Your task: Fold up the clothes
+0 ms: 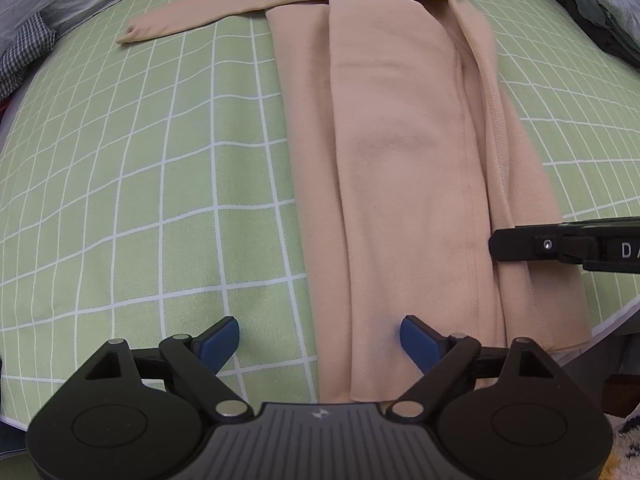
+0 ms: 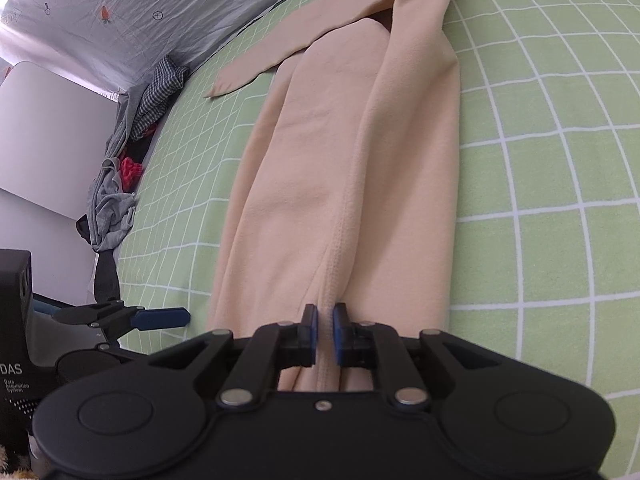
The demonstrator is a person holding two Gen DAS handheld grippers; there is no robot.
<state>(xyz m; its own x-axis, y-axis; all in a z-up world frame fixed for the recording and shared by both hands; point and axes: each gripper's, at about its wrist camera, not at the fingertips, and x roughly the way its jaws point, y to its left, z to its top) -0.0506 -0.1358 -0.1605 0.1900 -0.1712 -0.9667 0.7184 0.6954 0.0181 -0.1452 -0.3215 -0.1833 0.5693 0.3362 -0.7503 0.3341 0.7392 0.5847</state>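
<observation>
A peach long-sleeved garment lies lengthwise on the green checked sheet, both sides folded in toward the middle. One sleeve stretches out to the left at the far end. My left gripper stands wide open over the garment's near left edge, one pad above the sheet and the other above the cloth. My right gripper sits at the near right part of the garment, jaws almost together with a raised ridge of fabric pinched between the pads. Its finger shows from the right in the left wrist view.
A grey printed cover bounds the sheet at the far left. A checked cloth and crumpled grey clothes lie along that side. Dark clothes are piled at the far right. The bed's edge runs close by at the near right.
</observation>
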